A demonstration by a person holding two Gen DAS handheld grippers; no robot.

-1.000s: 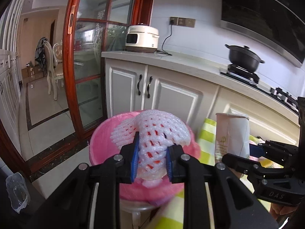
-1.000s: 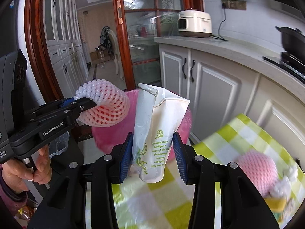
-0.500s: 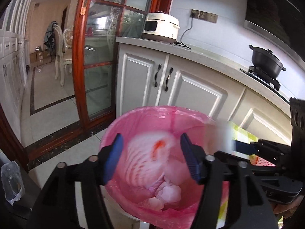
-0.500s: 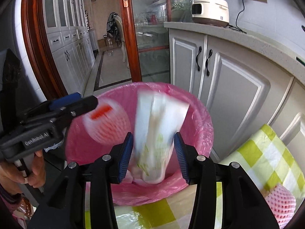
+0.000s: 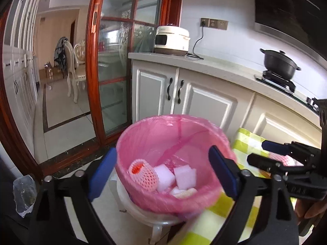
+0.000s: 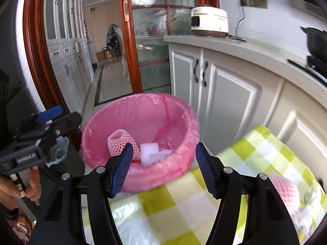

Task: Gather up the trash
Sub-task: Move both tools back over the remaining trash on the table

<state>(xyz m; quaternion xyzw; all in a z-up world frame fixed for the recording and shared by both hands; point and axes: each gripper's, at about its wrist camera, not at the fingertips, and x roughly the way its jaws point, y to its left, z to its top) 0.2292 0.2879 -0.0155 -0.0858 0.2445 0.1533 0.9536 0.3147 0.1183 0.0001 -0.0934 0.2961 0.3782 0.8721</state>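
A bin lined with a pink bag (image 5: 163, 126) (image 6: 126, 110) stands on a white stool beside the table. Inside it lie a pink foam net sleeve (image 5: 143, 172) (image 6: 120, 141) and white foam pieces (image 5: 184, 175) (image 6: 149, 150). My left gripper (image 5: 163, 169) hovers over the bin, its jaws opening wide with nothing between them. My right gripper (image 6: 162, 169) hangs at the bin's near rim, jaws opening and empty. In the right wrist view the left gripper (image 6: 49, 118) shows at the left edge, held by a hand. Another pink foam net (image 6: 284, 192) lies on the checked tablecloth (image 6: 184, 204).
White kitchen cabinets (image 5: 194, 100) stand behind the bin, with a rice cooker (image 5: 171, 40) and a black pot (image 5: 280, 63) on the counter. A red-framed glass door (image 5: 114, 71) is at the left. A clear plastic bag (image 5: 23, 192) lies on the floor.
Both grippers opened and let go: the foam net sleeve and the white paper bag dropped into the bin. Both grippers first moved over the bin, then drew back a little.
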